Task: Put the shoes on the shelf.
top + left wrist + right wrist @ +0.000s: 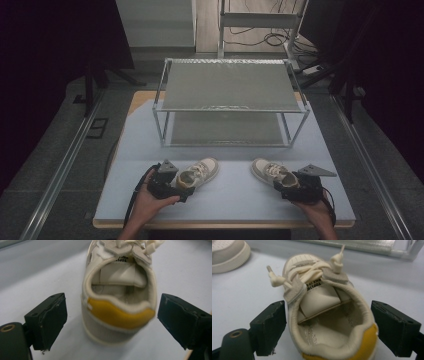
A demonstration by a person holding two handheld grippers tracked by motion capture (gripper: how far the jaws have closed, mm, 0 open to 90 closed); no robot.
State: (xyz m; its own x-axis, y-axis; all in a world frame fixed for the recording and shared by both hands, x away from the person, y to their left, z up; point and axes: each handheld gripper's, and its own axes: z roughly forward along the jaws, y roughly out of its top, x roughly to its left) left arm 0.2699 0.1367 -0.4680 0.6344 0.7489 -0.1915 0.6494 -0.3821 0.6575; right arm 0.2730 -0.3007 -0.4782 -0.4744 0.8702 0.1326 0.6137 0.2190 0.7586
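High view: you've got 2 small shoes on the bench (225,200), in front of a two-tier metal rack (231,102) at the far side.
Left shoe (198,173): near-left of bench, toe angled away and to the right, heel w/ yellow tab toward your left hand (150,205).
Right shoe (273,173): near-right of bench, toe angled away and to the left, heel toward your right hand (317,210). The 2 shoes sit apart, toes leaning toward each other.
Left gripper (110,322): wide open, jaws either side of the left shoe's heel (117,315). Clear gap on the left jaw side; right jaw just beside the heel, contact can't tell. Not gripping.
Right gripper (329,327): wide open too, jaws straddling the right shoe's heel (332,322). Left jaw close to the shoe's side, right jaw just off the yellow tab. No hold.
Right gripper view, extra: the other shoe's toe (227,255) at top left, rack's bottom rail (362,246) along the top.
Laces: loose cream ends on both shoes.
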